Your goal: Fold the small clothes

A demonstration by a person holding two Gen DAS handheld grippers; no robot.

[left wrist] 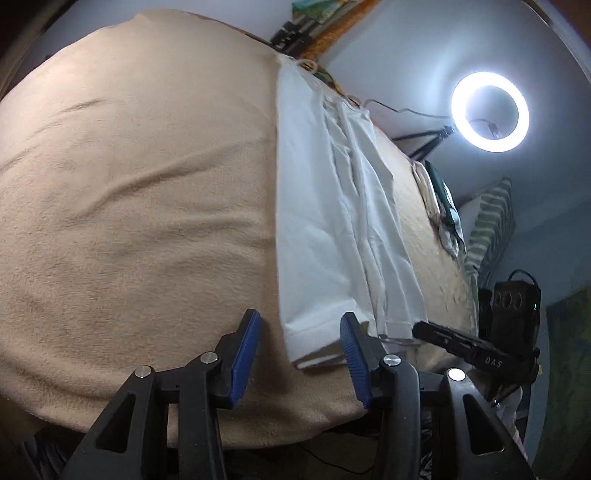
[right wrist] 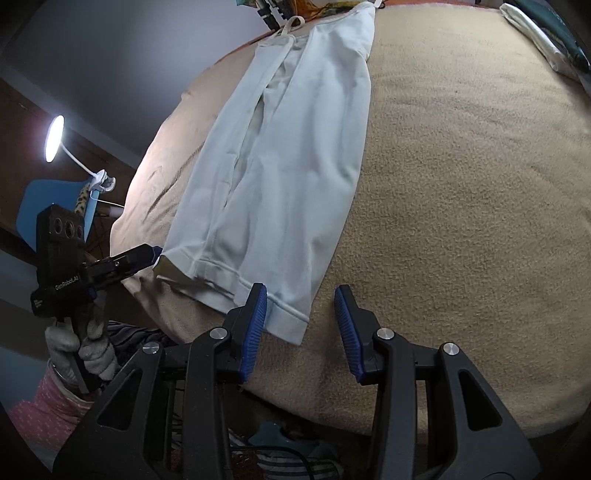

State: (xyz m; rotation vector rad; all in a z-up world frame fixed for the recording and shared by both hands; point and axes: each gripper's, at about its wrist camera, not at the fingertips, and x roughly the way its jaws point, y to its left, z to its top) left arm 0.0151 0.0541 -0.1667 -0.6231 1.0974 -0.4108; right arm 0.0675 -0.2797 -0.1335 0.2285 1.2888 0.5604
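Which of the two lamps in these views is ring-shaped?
The ring light on a stand in the left wrist view. The other, the desk lamp in the right wrist view, has a solid oval head on a bent white neck.

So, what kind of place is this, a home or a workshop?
Most likely a room in a home, perhaps a bedroom set up for recording. A white garment lies on a beige blanket, a ring light stands beside it, and more folded cloth lies at the far edge.
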